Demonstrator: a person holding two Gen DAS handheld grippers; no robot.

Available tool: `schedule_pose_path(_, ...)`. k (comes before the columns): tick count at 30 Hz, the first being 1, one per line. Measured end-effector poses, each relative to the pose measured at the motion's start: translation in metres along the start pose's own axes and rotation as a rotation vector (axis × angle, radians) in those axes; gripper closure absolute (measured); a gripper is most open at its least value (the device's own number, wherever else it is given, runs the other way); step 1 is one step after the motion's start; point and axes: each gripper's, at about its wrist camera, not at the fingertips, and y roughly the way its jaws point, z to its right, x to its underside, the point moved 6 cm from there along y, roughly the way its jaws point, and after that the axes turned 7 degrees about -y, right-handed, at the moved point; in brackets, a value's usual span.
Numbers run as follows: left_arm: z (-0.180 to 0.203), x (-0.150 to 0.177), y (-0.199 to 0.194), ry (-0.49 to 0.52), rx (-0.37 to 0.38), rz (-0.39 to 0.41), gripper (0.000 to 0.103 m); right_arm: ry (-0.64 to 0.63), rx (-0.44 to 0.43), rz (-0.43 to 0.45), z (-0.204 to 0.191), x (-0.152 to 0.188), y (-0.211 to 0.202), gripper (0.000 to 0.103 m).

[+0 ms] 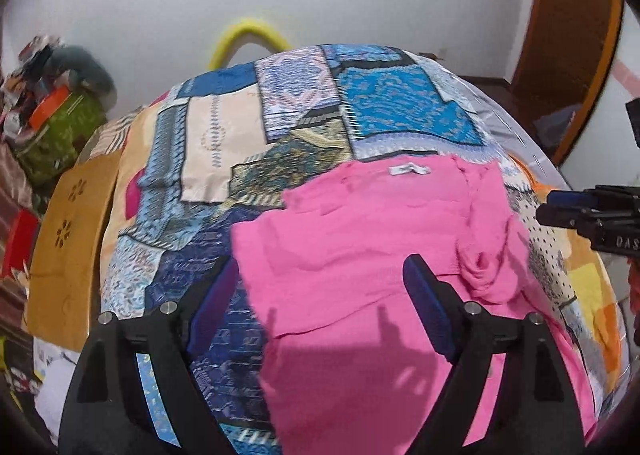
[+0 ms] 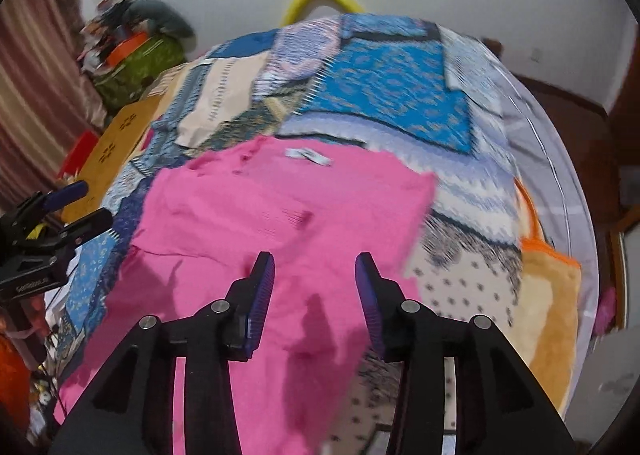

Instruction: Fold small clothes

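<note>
- Pink garment lies on the patchwork bedspread, white neck tag at its 12 o'clock edge.
- My read: partly folded. The 3 o'clock side looks turned in and bunched; the lower half is still spread out, so more folds and smoothing remain.
- Left gripper: jaws wide apart, holding nothing, over the garment's 9 o'clock edge.
- Right gripper: jaws part open, nothing between them, above the cloth.
- Writing: "DAS" readable on the right gripper's body; the print on the left gripper and the neck tag are too blurred to read.
</note>
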Motion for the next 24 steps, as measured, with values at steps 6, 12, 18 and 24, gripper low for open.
schedule_pose_path(6,0.035,0.004,0.015,0.083,-0.006,-0.047,0.019,0.087,-0.01,-0.049,0.034,0.029,0.016,0.065)
schedule_pose_path(12,0.051,0.009,0.034,0.111,-0.005,-0.09,0.019,0.182,-0.104,-0.079,0.041,0.045,0.043,0.065)
schedule_pose_path(18,0.056,0.014,0.049,0.129,-0.013,-0.12,0.019,0.219,-0.158,-0.066,0.036,0.043,0.064,0.065)
schedule_pose_path(24,0.05,0.016,0.055,0.118,-0.021,-0.133,0.019,0.157,-0.11,-0.026,0.033,0.038,0.061,0.086)
